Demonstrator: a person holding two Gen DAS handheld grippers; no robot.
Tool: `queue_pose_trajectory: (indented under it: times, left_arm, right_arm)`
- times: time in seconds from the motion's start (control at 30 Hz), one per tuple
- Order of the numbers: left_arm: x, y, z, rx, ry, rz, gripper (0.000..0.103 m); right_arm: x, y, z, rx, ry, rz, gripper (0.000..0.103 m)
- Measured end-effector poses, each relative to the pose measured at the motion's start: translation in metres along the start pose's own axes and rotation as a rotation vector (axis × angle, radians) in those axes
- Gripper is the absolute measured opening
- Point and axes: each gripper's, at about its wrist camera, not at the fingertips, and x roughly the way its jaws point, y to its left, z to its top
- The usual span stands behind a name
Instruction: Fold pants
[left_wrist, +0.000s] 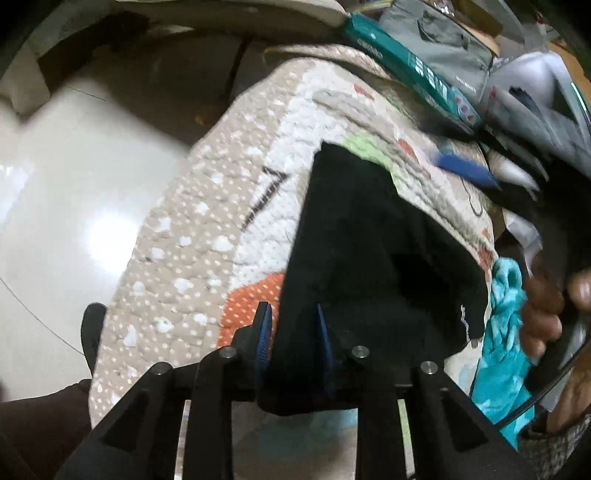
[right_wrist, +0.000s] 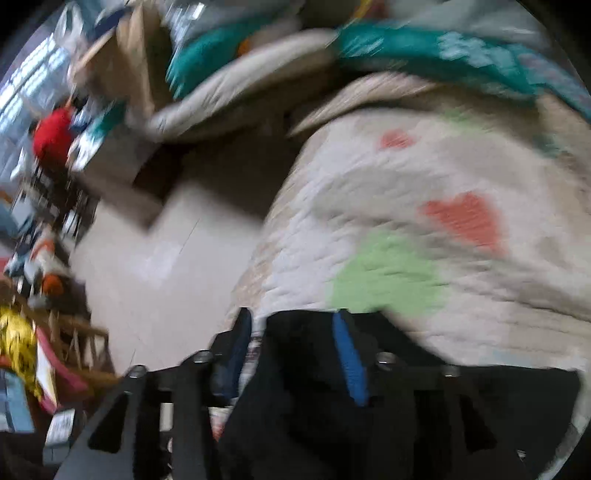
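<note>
Left claw (left_wrist: 293, 332) clamped on the near edge of the black pants (left_wrist: 369, 251), blue pads on either side of the fabric, cloth bunched between them and hanging below the fingers. Pants lie spread on a quilted blanket (left_wrist: 192, 236) with beige dotted border, white centre, orange and green patches; far corner of the pants reaches the green patch. Right claw (right_wrist: 295, 332) also has black pants (right_wrist: 314, 387) fabric between its blue pads, the cloth filling the gap and draping down over the mechanism; frame is motion-blurred, so clamped looks right but exact pad contact is hard to confirm. In the left wrist view the right claw's blue finger (left_wrist: 465, 170) shows blurred over the far side of the blanket, apart from the pants there. A bare hand (left_wrist: 546, 314) sits at the right edge, beside a turquoise cloth (left_wrist: 506, 332) lying just next to the pants. Teal box (left_wrist: 406, 66) and grey clothing (left_wrist: 443, 37) are stacked past the blanket's far end. Glossy tiled floor (left_wrist: 55, 206) to the left of the blanket.
</note>
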Motion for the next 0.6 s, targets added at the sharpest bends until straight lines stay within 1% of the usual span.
queue_pose_trajectory:
  times: [0.03, 0.07, 0.1, 0.17, 0.2, 0.23, 0.3, 0.4, 0.43, 0.47, 0.5, 0.57, 0.6]
  left_arm:
    - [-0.004, 0.003, 0.001, -0.015, -0.011, -0.002, 0.029]
    - [-0.006, 0.004, 0.002, -0.030, -0.022, -0.003, 0.029]
    - [-0.008, 0.008, 0.003, -0.041, -0.031, -0.005, 0.030]
    - [-0.019, 0.017, 0.005, -0.058, -0.054, 0.001, 0.031]
    - [-0.024, 0.023, 0.005, -0.062, -0.062, 0.005, 0.031]
    - [-0.024, 0.019, 0.007, -0.065, -0.067, 0.007, 0.031]
    - [-0.018, 0.011, 0.006, -0.064, -0.071, 0.009, 0.031]
    - [-0.009, -0.001, 0.004, -0.040, -0.082, 0.023, 0.031]
    - [-0.007, -0.004, 0.004, -0.031, -0.085, 0.029, 0.031]
    - [-0.006, -0.005, 0.004, -0.027, -0.088, 0.029, 0.031]
    - [-0.006, -0.005, 0.005, -0.028, -0.086, 0.028, 0.031]
    - [-0.006, -0.003, 0.006, -0.036, -0.079, 0.024, 0.031]
    - [-0.005, -0.002, 0.006, -0.041, -0.076, 0.022, 0.031]
  right_arm:
    - [-0.017, -0.015, -0.003, 0.020, -0.027, -0.017, 0.055]
    - [-0.034, -0.031, -0.010, 0.042, -0.042, -0.034, 0.056]
    - [-0.049, -0.049, -0.019, 0.068, -0.050, -0.046, 0.056]
    - [-0.068, -0.076, -0.039, 0.112, -0.054, -0.056, 0.056]
    - [-0.074, -0.090, -0.056, 0.148, -0.048, -0.058, 0.056]
    - [-0.076, -0.099, -0.066, 0.174, -0.038, -0.049, 0.057]
    - [-0.067, -0.111, -0.088, 0.230, -0.011, -0.015, 0.060]
    - [-0.042, -0.111, -0.112, 0.278, 0.043, 0.038, 0.060]
    - [-0.034, -0.109, -0.115, 0.281, 0.056, 0.045, 0.061]
    - [-0.026, -0.103, -0.117, 0.280, 0.068, 0.048, 0.061]
    - [-0.017, -0.096, -0.116, 0.272, 0.078, 0.045, 0.064]
    - [-0.007, -0.084, -0.115, 0.232, 0.088, 0.027, 0.064]
    - [-0.002, -0.075, -0.113, 0.191, 0.113, 0.020, 0.045]
